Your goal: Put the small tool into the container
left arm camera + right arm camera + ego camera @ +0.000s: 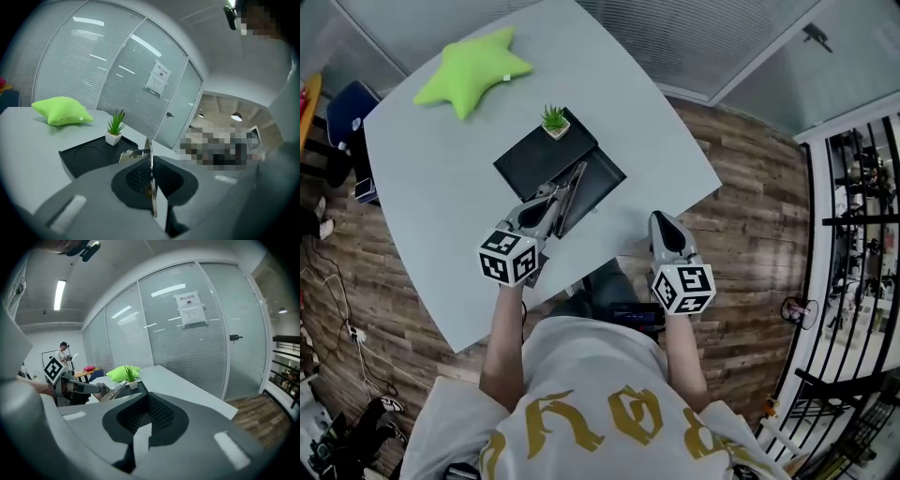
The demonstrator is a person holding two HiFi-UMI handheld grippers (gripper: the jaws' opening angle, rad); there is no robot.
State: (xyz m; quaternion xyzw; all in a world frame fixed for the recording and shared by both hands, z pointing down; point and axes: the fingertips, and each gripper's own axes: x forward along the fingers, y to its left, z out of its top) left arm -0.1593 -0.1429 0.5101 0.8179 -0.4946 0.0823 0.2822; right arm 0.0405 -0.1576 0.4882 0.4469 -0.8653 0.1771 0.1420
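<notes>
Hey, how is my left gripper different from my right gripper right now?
The left gripper is clamped on a thin metal tool, while the right gripper is shut on nothing. The left gripper reaches over the black container on the table, while the right gripper sits back, past the table's near edge. What they share: both have their jaws closed and both point forward, toward the table.

A pale grey table point(628, 103) carries a green star cushion point(473, 66) and a black tray point(530, 164).
</notes>
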